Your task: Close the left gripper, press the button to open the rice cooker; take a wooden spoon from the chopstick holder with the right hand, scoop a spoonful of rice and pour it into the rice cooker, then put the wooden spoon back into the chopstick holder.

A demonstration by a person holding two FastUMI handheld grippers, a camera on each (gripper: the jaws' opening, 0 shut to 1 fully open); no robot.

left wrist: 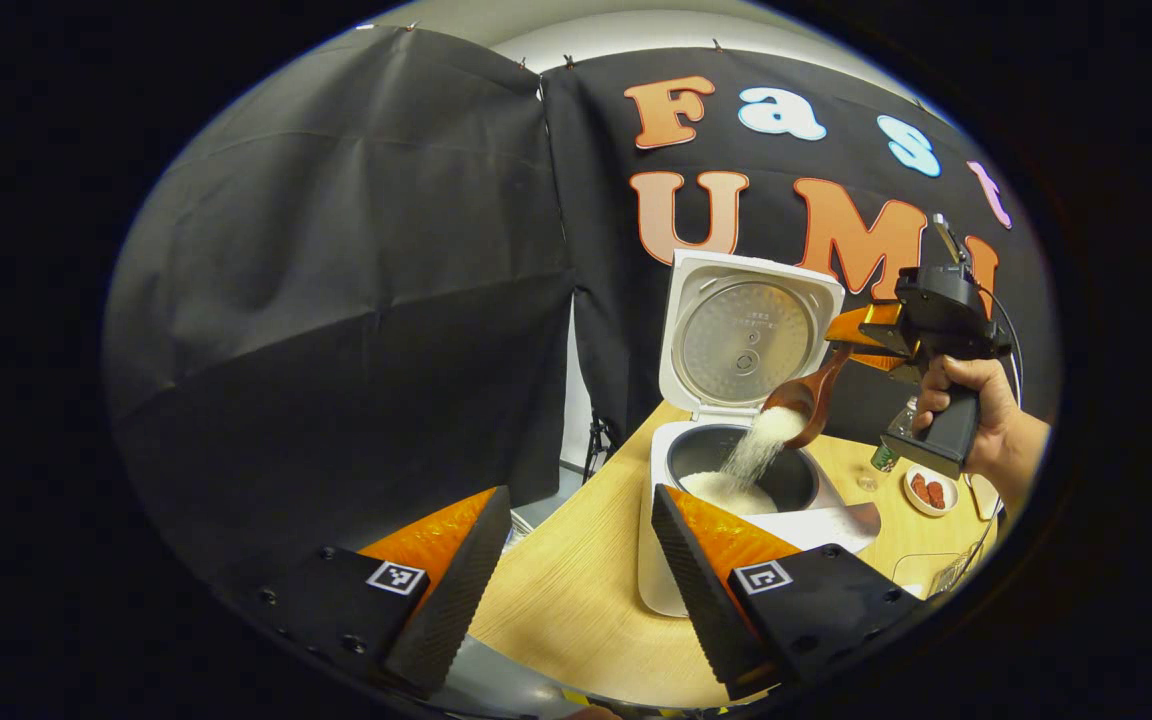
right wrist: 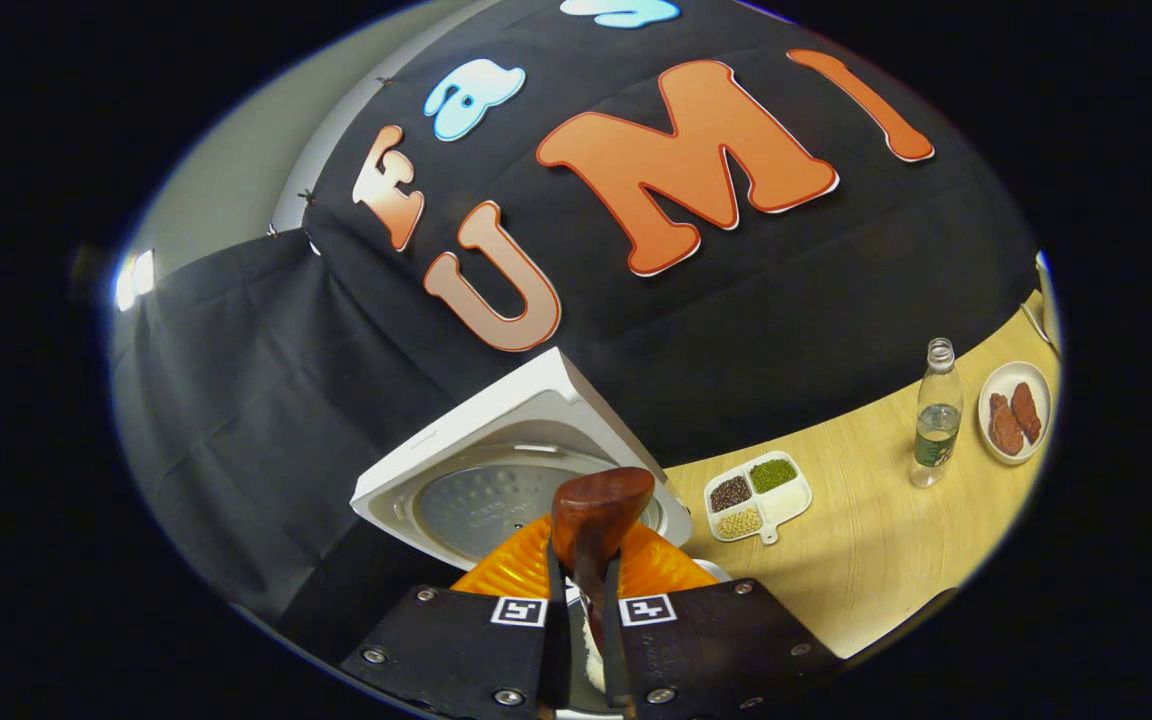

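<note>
The white rice cooker (left wrist: 658, 560) stands on the wooden table with its lid (left wrist: 748, 335) raised upright. Above its inner pot (left wrist: 794, 482) a wooden spoon (left wrist: 808, 398) is tipped, and white rice (left wrist: 758, 448) streams from it onto a pile in the pot. My right gripper (left wrist: 854, 342), held by a hand (left wrist: 986, 420), is shut on the spoon's handle. In the right gripper view the spoon (right wrist: 596, 515) sticks up between the fingers of my right gripper (right wrist: 581, 640), in front of the open lid (right wrist: 496, 500). My left gripper (left wrist: 571, 600) hangs open at the table's near edge, holding nothing.
A divided dish of beans (right wrist: 758, 497), a small bottle (right wrist: 936, 415) and a plate with brown pieces (right wrist: 1014, 410) sit on the table (right wrist: 866, 560) to the cooker's right. The black cloth wall stands close behind the cooker. Bare wood (left wrist: 576, 590) lies left of the cooker.
</note>
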